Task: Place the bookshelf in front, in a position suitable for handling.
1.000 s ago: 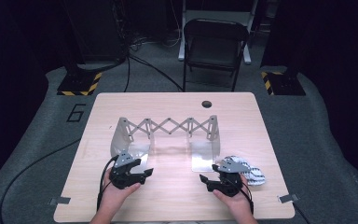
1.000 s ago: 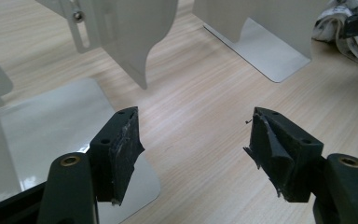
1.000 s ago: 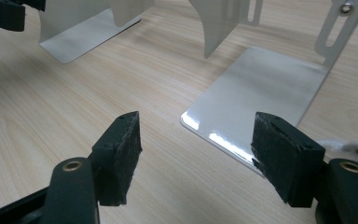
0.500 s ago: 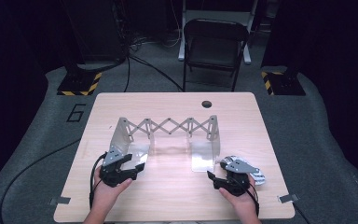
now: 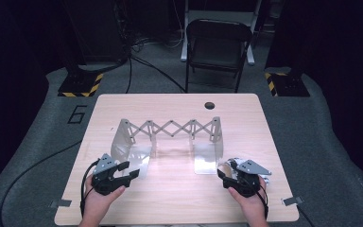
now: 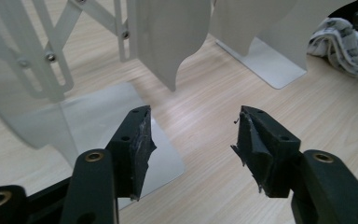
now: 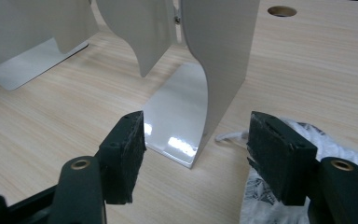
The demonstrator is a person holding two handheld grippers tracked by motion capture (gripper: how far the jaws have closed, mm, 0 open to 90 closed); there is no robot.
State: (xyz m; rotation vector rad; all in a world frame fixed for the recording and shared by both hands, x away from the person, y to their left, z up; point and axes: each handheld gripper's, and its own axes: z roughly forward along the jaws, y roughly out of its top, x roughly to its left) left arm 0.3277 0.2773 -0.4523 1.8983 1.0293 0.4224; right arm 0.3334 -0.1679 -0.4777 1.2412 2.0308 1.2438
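1. the worktop (image 5: 179, 198) is a big pale wood board. it has a small round hole (image 5: 210, 105) near the far edge.
2. a folding chair (image 5: 217, 52) stands on the grey floor behind the worktop, well apart from everything on it.
3. the white metal rack (image 5: 170, 137) stands in the middle of the worktop. it has two upright end plates, a flat foot under each, and a criss-cross bar that joins them at the top.
4. the left tool (image 5: 125, 174) sits near the front left, in the person's left hand. it is just beside the rack's left foot. its jaws have just been closing a bit, but they are apart and nothing is between them. in the left gripper view the left tool (image 6: 191, 140) hangs over bare wood and the edge of that foot.
5. the right tool (image 5: 224, 171) sits near the front right, just beside the rack's right foot. its jaws have just been closing a little too, yet they are apart and grip nothing.
6. a white patterned cloth (image 7: 307, 186) lies bunched on the worktop under the right tool's right jaw, next to the rack's right end plate.
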